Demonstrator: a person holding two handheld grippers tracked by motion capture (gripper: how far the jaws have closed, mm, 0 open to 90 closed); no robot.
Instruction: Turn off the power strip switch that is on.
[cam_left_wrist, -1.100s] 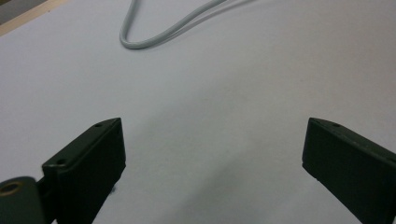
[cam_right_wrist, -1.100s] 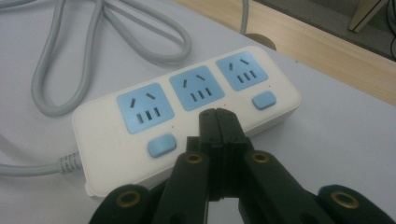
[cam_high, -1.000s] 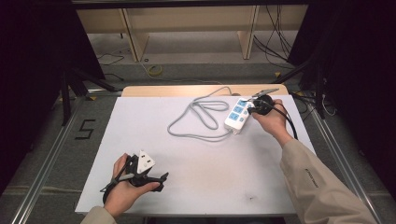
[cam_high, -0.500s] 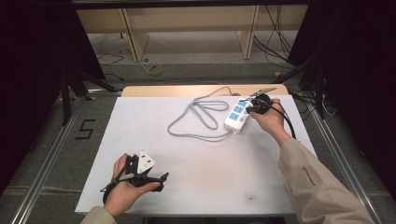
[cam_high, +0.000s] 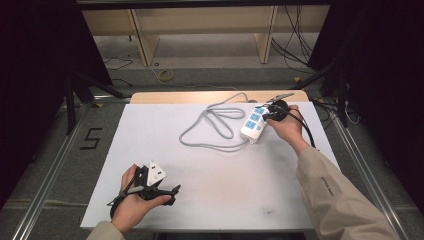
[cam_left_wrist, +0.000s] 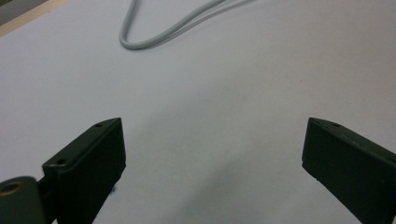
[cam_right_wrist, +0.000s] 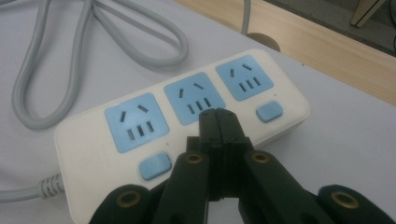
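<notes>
A white power strip (cam_high: 253, 123) with three blue sockets lies at the table's far right; its grey cable (cam_high: 215, 125) loops to the left. In the right gripper view the strip (cam_right_wrist: 154, 140) sits just ahead of my right gripper (cam_right_wrist: 217, 116), whose jaws are pressed together with nothing between them, tips over the middle socket's edge. In the high view my right gripper (cam_high: 267, 113) rests at the strip's far end. My left gripper (cam_high: 170, 192) lies near the front left of the table, jaws wide apart over bare surface (cam_left_wrist: 210, 140), with a loop of cable (cam_left_wrist: 154, 32) farther off.
The white table top (cam_high: 210, 190) covers a wooden board (cam_high: 190, 96) whose edge shows at the back. Metal rails run along both sides on the floor. A shelf unit and loose cables stand beyond the table.
My right hand and gripper have shifted slightly at the strip's far end. The left gripper and the strip stay where they were.
</notes>
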